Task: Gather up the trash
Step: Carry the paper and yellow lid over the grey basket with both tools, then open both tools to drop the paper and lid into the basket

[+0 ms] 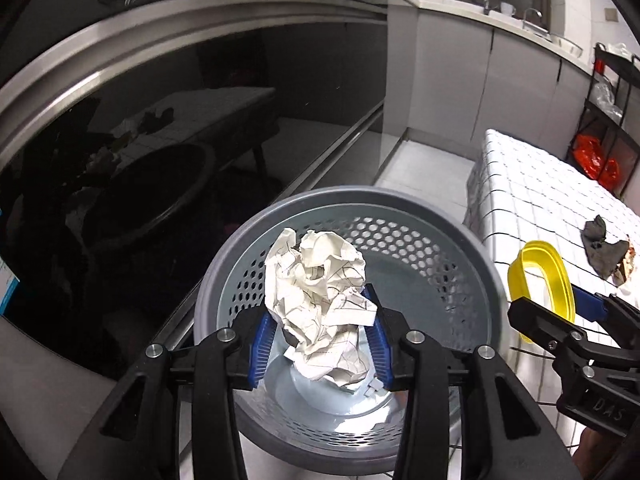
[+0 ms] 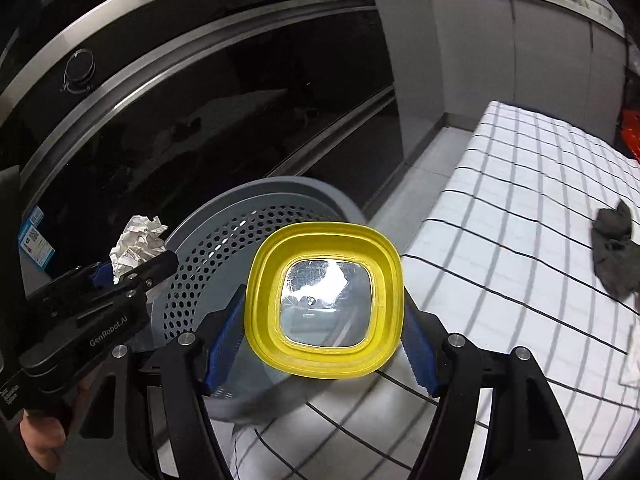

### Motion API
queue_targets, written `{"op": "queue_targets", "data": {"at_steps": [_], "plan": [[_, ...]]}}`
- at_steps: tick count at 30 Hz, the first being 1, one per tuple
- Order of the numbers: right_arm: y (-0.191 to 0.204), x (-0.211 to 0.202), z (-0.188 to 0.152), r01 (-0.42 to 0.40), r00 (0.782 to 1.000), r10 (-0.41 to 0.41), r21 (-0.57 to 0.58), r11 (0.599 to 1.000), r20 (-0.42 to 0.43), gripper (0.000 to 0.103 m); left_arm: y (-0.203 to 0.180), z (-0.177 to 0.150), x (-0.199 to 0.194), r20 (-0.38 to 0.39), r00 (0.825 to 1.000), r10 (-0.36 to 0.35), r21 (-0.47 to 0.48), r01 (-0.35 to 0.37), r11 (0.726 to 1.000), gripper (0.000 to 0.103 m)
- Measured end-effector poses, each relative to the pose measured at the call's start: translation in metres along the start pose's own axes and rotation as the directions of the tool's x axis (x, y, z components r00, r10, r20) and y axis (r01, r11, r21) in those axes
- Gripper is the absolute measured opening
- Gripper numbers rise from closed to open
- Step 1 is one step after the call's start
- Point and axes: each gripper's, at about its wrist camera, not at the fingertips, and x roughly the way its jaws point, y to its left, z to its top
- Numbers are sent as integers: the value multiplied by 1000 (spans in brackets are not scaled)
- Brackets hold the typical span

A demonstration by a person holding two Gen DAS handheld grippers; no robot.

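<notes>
A crumpled white paper ball (image 1: 320, 300) sits between the blue pads of my left gripper (image 1: 320, 320), which is shut on it right above the round grey perforated bin (image 1: 492, 280). My right gripper (image 2: 324, 320) is shut on a yellow plastic tub (image 2: 324, 300) with a clear bottom. It holds the tub over the table's edge, just right of the bin (image 2: 216, 264). In the right wrist view the left gripper (image 2: 132, 268) and its paper (image 2: 138, 244) show at the left. The left wrist view has the right gripper (image 1: 560, 312) and the tub (image 1: 540, 280) at its right.
A table with a black-and-white checked cloth (image 2: 520, 240) stands right of the bin, with a grey rag (image 2: 616, 248) on it. A dark glass oven front (image 1: 200, 120) rises behind the bin. Grey cabinets and a rack with red bags (image 1: 596, 156) stand farther back.
</notes>
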Motion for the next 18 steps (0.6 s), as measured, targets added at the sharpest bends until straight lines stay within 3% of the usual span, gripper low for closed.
{"op": "queue_targets", "data": {"at_steps": [12, 16, 18], "plan": [[15, 26, 5, -39, 999, 38, -34, 999, -38, 68, 6, -3, 12, -42, 999, 1, -12, -2, 1000, 49], [13, 21, 4, -47, 998, 46, -30, 998, -35, 71, 7, -2, 13, -42, 999, 9, -18, -9, 1000, 58], [10, 20, 6, -49, 998, 49, -18, 999, -28, 76, 6, -1, 13, -44, 999, 7, -22, -8, 1000, 63]]}}
